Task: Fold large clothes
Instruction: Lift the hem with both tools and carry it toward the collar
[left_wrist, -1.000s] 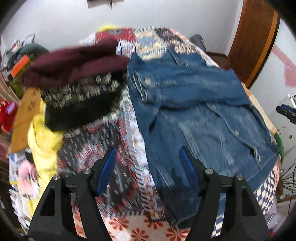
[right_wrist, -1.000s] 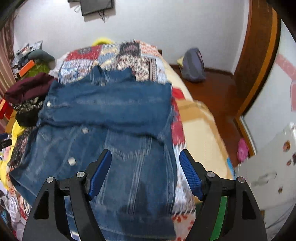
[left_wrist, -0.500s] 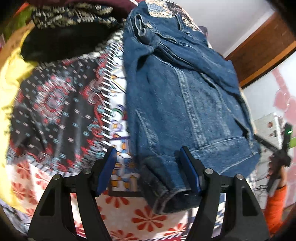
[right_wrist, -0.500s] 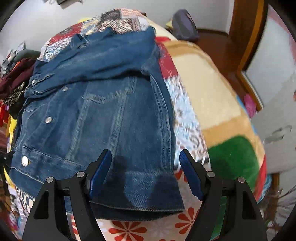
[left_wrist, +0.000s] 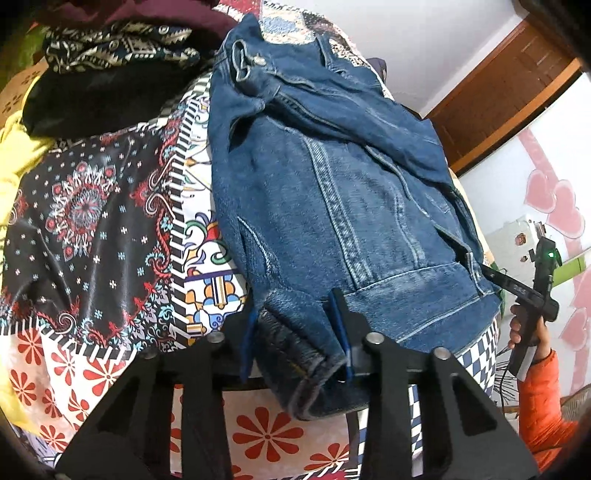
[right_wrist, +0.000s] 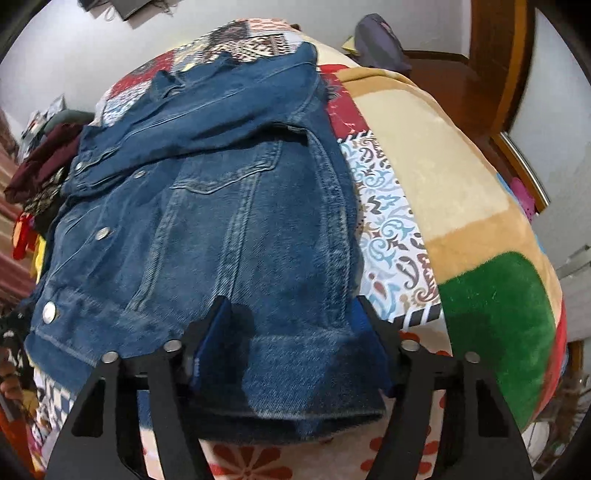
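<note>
A blue denim jacket (left_wrist: 332, 206) lies flat on a patterned bedspread (left_wrist: 96, 229), sleeves folded across its chest. It also fills the right wrist view (right_wrist: 229, 229). My left gripper (left_wrist: 295, 332) is narrowed around the jacket's near left hem corner, its blue pads against the bunched denim. My right gripper (right_wrist: 288, 332) is open, its jaws wide on either side of the near right hem corner, which lies between them. The right gripper also shows at the far right of the left wrist view (left_wrist: 532, 291), held by a hand in an orange sleeve.
A pile of clothes, maroon, patterned and black (left_wrist: 110, 74), sits at the back left of the bed beside a yellow garment (left_wrist: 18, 155). The bed's right side shows tan and green blanket (right_wrist: 495, 302). A wooden door (left_wrist: 506, 77) and a grey bag (right_wrist: 380, 44) lie beyond.
Both grippers have come down and forward to the jacket's near hem. The left jaws have narrowed onto the left hem corner. The right jaws now straddle the right corner, still wide.
</note>
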